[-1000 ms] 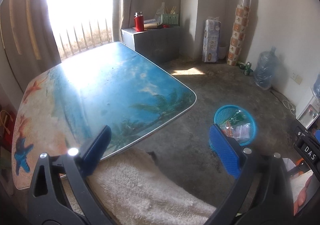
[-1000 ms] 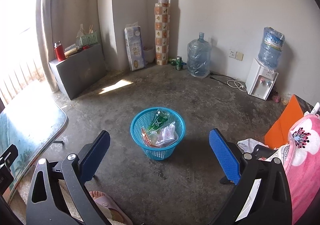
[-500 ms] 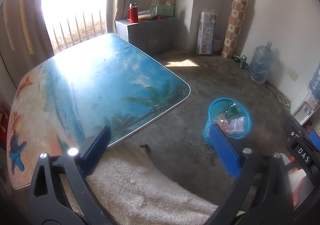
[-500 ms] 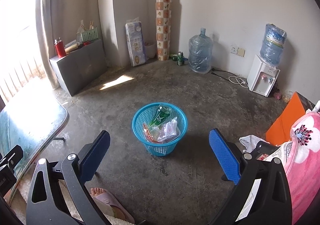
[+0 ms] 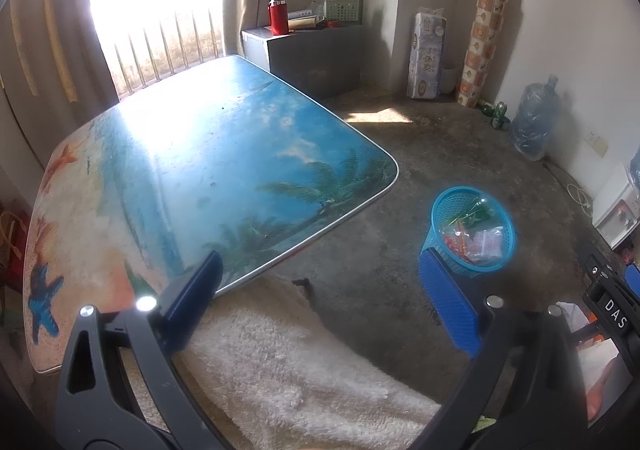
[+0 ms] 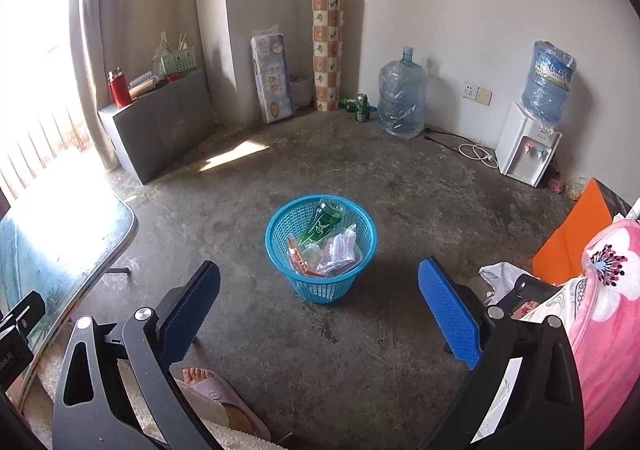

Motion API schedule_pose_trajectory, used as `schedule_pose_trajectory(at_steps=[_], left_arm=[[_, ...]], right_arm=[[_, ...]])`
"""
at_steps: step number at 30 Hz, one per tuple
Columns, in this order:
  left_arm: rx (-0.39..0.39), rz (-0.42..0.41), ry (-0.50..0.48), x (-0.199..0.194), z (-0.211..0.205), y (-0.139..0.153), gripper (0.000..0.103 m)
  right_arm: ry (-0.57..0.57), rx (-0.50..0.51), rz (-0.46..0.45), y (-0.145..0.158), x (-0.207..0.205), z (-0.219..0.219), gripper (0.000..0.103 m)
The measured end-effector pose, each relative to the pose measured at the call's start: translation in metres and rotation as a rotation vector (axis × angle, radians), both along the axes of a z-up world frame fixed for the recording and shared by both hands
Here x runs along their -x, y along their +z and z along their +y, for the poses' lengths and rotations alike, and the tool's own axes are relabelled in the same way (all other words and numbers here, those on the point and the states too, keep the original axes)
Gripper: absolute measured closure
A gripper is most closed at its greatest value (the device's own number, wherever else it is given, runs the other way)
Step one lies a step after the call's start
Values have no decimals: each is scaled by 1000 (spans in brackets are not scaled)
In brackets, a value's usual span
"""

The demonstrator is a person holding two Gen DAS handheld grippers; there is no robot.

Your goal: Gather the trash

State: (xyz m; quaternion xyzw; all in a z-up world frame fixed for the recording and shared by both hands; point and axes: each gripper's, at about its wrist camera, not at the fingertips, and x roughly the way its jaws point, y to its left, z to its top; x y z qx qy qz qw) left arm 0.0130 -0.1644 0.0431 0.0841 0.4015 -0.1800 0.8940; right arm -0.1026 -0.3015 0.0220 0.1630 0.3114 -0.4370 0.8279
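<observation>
Both tools stand wide open and hold nothing. Right tool: its two blue, ribbed pads flank the lower middle of its frame, and the basket sits on the floor dead centre between them, a little way ahead. That framing suggests the tool is aimed at the basket, either for a drop just finished or as a check on what has gone in. Left tool hangs above the near edge of the bench, its dark left pad over the bench rim and its blue right pad in front of the basket at right of centre.

The basket is a round, tapering pail of thin turquoise plastic mesh, light and open at the top, so things can be dropped in from above. Inside, a green bottle leans against the far rim, and crinkled clear wrappers with red print lie beside it. I judge the collecting well advanced, since the bench top shows no litter.

The bench has a glossy printed beach scene, rounded corners and a thin metal rim; sun glares off its upper left. Below the tool lies a shaggy cream rug. The floor is rough, stained concrete. A slippered foot shows at lower left of the right view.
</observation>
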Motion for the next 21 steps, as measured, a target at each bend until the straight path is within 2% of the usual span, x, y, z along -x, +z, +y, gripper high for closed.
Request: schedule_pose_trajectory(at_steps=[21], left_arm=[[-6, -2, 24, -2, 5, 1, 8]], right_arm=[[-4, -39, 10, -3, -5, 2, 6]])
